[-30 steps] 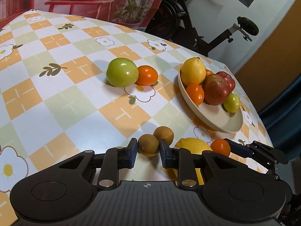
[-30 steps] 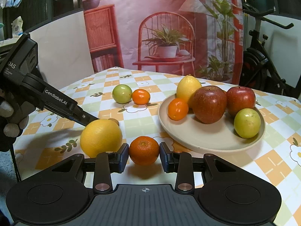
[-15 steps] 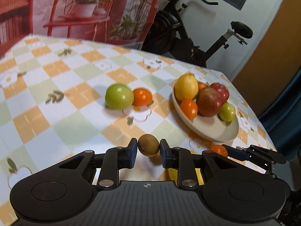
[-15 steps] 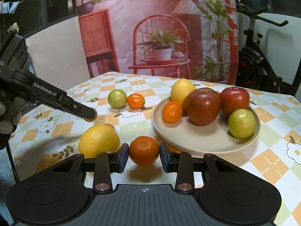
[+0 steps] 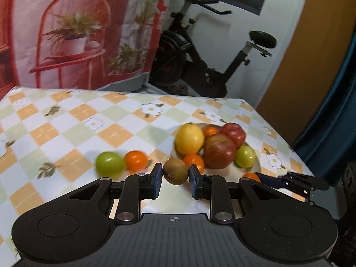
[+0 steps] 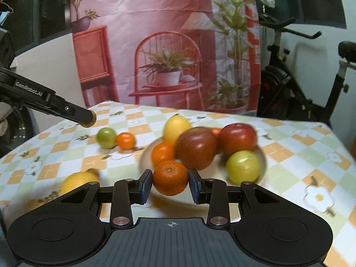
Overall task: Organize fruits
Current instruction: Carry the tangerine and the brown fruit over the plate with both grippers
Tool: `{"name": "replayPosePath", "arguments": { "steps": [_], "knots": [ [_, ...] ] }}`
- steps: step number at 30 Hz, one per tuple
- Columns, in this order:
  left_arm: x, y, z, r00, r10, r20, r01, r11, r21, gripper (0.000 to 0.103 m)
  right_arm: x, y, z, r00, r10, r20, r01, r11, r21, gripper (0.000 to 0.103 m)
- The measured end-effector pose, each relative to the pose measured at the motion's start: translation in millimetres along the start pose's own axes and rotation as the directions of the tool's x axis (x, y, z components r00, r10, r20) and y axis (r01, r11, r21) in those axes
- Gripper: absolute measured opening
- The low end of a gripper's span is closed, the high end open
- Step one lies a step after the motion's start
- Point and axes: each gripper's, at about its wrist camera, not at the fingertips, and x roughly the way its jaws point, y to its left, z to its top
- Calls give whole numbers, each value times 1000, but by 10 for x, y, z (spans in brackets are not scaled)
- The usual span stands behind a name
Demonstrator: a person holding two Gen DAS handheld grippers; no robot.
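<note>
My left gripper [image 5: 175, 175] is shut on a brown kiwi [image 5: 175, 171] and holds it above the table. My right gripper [image 6: 170, 183] is shut on an orange mandarin [image 6: 170, 177] and holds it in the air near the beige plate [image 6: 262, 155]. The plate [image 5: 255, 166] holds a lemon [image 5: 189, 138], two red apples [image 5: 219, 153], a green fruit [image 5: 245, 159] and small oranges. A green apple [image 5: 109, 164] and an orange [image 5: 136, 160] lie together on the table left of the plate. A lemon [image 6: 77, 182] lies on the table at the left.
The checked tablecloth [image 5: 66, 129] covers the table. An exercise bike [image 5: 211, 66] stands behind its far edge, beside a pink printed backdrop [image 6: 155, 44]. The left gripper's arm [image 6: 44, 102] reaches in high at the left of the right wrist view.
Both grippers have risen from the table with their fruit: the left with the kiwi, the right with the mandarin. Both views have tilted up and moved toward the plate.
</note>
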Motion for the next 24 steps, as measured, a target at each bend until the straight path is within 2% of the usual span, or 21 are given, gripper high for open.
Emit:
{"name": "replayPosePath", "arguments": {
  "steps": [8,16,24],
  "knots": [
    [442,-420,-16,996,-41,-76,49,993,107,27,33,-286,-8,998,-68,4,68,998,-2,33],
    [782,-573,-69,988,-8,-151,36,983,180,27,62,-455,-91,996,-92,-9,92,996,16,33],
    [952,-604,-105,978,32,-208,17,973,232,27,229,-507,-76,996,-72,-49,72,997,-1,33]
  ]
}}
